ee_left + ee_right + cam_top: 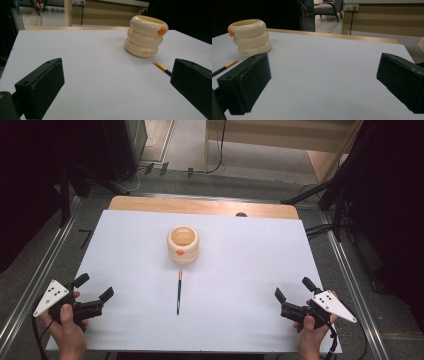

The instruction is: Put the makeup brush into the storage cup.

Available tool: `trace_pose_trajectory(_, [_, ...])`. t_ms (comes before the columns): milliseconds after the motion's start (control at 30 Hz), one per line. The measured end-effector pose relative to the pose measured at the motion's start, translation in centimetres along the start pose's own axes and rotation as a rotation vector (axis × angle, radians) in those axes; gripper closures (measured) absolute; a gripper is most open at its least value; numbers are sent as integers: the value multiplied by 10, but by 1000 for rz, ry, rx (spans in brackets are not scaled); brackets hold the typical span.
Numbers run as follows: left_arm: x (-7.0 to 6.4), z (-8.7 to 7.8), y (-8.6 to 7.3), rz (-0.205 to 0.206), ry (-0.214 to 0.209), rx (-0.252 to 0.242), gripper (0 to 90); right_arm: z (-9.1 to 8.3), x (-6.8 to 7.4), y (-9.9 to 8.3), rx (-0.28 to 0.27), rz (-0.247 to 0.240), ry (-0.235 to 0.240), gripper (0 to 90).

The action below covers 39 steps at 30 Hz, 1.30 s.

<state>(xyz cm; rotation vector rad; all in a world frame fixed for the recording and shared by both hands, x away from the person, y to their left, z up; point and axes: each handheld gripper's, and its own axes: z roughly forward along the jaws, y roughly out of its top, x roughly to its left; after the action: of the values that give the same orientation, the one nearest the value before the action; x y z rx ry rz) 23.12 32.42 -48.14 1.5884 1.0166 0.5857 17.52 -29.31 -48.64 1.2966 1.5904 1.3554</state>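
A cream ringed pot (183,244) with an orange beak mark stands upright in the middle of the white table sheet (240,250). A thin dark brush (179,291) with a gold ferrule lies just in front of it, pointing at the pot. My left gripper (94,288) is held open near the front left corner, empty. My right gripper (292,288) is open near the front right, also empty. The left gripper view has the pot (146,36) at upper right and the brush tip (162,67) by the right jaw. The right gripper view has the pot (249,37) and brush (224,67) at left.
The wooden table edge (200,206) shows beyond the sheet. Metal rails (350,270) run along both table sides. Dark stands and cables sit on the floor behind. A chair (328,8) stands far off.
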Motion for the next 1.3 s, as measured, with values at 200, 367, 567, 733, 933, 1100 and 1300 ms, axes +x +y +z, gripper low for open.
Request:
trace_pose_trajectory(200, [-8, 4, 8, 32, 28, 32, 0, 0, 1, 1, -4, -18, -8, 0])
trace_pose_trajectory(367, [-17, 10, 16, 48, -7, 44, 0, 2, 3, 1, 0, -38, -10, 0])
trace_pose_trajectory(567, [-31, 25, 23, 74, -71, 105, 0, 4, 3, -1, 3, -40, -4, 0])
trace_pose_trajectory(733, [-46, 39, 26, 77, -106, 123, 0, 5, 6, 0, 6, -62, 6, 0])
trace_pose_trajectory(933, [-66, 55, 38, 113, -137, 124, 0, 6, 7, 0, 2, -65, 13, 0])
trace_pose_trajectory(1100, [-77, 67, 44, 124, -158, 112, 0, 4, 6, 0, 0, -61, 10, 0])
trace_pose_trajectory(1300, [-91, 81, 45, 113, -183, 105, 0, 4, 5, 0, 0, -60, 11, 0])
